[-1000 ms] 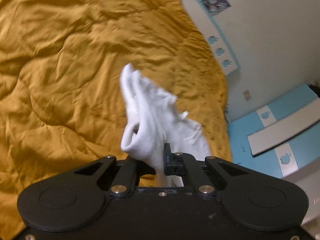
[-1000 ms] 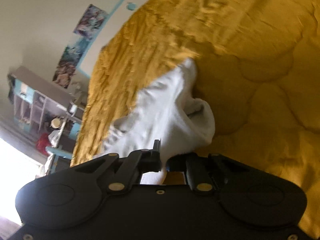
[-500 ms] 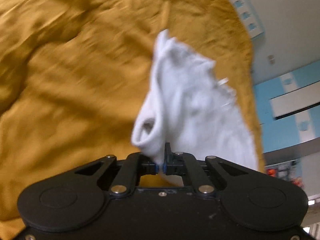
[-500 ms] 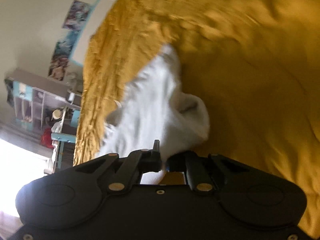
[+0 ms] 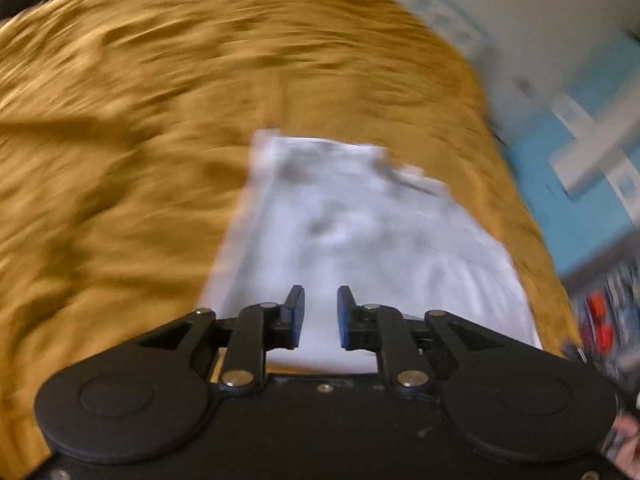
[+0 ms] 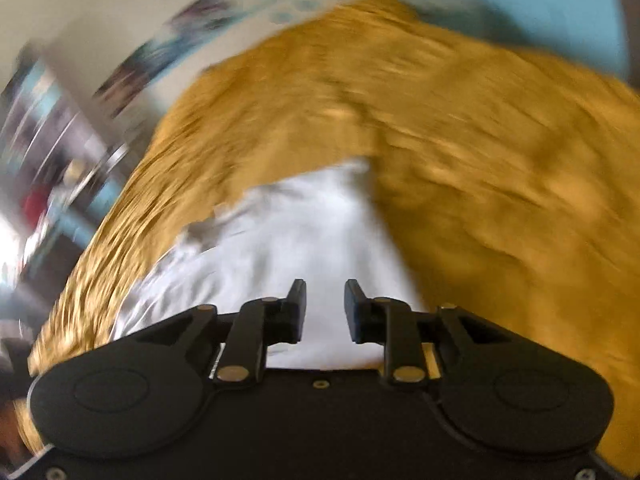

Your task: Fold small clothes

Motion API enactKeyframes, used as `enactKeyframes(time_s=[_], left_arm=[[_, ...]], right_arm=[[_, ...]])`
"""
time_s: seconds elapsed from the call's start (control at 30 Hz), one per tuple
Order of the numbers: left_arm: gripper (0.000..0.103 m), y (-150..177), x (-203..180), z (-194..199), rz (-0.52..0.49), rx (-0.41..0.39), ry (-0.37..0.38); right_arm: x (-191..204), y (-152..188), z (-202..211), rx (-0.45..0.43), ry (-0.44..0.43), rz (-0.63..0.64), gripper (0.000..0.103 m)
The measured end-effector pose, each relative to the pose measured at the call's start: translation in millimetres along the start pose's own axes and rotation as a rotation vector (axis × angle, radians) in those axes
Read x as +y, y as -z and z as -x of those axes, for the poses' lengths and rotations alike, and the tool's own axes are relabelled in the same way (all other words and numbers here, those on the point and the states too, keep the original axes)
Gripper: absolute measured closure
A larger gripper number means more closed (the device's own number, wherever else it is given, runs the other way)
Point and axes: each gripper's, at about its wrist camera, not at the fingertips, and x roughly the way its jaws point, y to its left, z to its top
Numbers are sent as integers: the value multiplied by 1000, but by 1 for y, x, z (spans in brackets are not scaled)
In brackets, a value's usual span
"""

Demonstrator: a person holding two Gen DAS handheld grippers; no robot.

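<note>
A small white garment (image 5: 360, 232) lies spread flat on the mustard-yellow bedspread (image 5: 120, 160). It also shows in the right wrist view (image 6: 288, 240). My left gripper (image 5: 321, 308) is open and empty, just above the garment's near edge. My right gripper (image 6: 325, 304) is open and empty too, over the garment's near edge on its side. Both views are blurred by motion.
The bedspread (image 6: 500, 200) fills most of both views. The bed's edge runs along the right in the left wrist view, with a blue wall (image 5: 580, 208) beyond. Shelves and clutter (image 6: 48, 128) stand past the bed's left edge in the right wrist view.
Both grippers were shut on the white garment and held it up bunched. Now both have opened and let go, and the garment lies flat on the bedspread.
</note>
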Motion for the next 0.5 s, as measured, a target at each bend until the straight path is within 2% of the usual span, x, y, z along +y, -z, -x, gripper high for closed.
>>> enactKeyframes(time_s=[0.1, 0.27, 0.37, 0.5], left_arm=[[89, 13, -52, -30, -134, -4, 50], [89, 38, -84, -81, -172, 61, 49], [89, 52, -82, -95, -191, 95, 1], [89, 56, -64, -93, -172, 91, -25]], right_arm=[[61, 16, -31, 36, -102, 132, 87], [124, 53, -88, 105, -114, 248, 87], [127, 68, -106, 159, -104, 250, 87], [109, 74, -106, 163, -85, 251, 87]])
